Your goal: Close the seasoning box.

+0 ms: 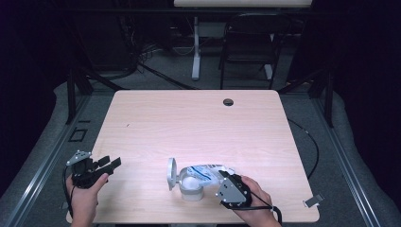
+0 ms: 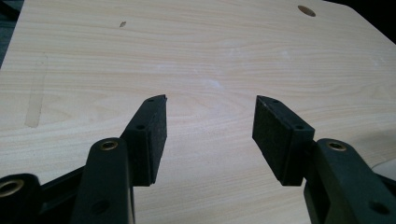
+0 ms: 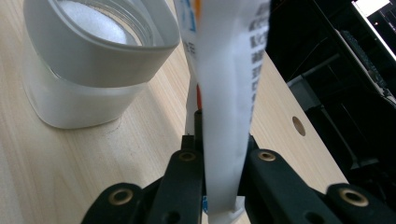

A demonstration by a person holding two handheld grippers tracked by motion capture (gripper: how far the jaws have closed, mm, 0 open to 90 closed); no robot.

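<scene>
A white container (image 1: 191, 187) stands near the table's front edge, its round hinged lid (image 1: 171, 173) flipped open to the left. White powder fills the container (image 3: 93, 65). A white printed bag (image 1: 205, 171) lies tilted over its mouth. My right gripper (image 1: 225, 179) comes in from the right and is shut on the bag's end. In the right gripper view the flat bag (image 3: 229, 93) rises between the pinching jaws of the right gripper (image 3: 223, 140). My left gripper (image 1: 112, 164) rests open at the front left, apart from the container, and nothing is between the jaws of the left gripper (image 2: 210, 126).
The light wooden table (image 1: 189, 118) has a cable hole (image 1: 228, 102) near its far edge. Behind it stand a dark folding chair (image 1: 248, 42) and a white desk leg (image 1: 196, 47). A small clip (image 1: 313, 200) lies off the table's front right corner.
</scene>
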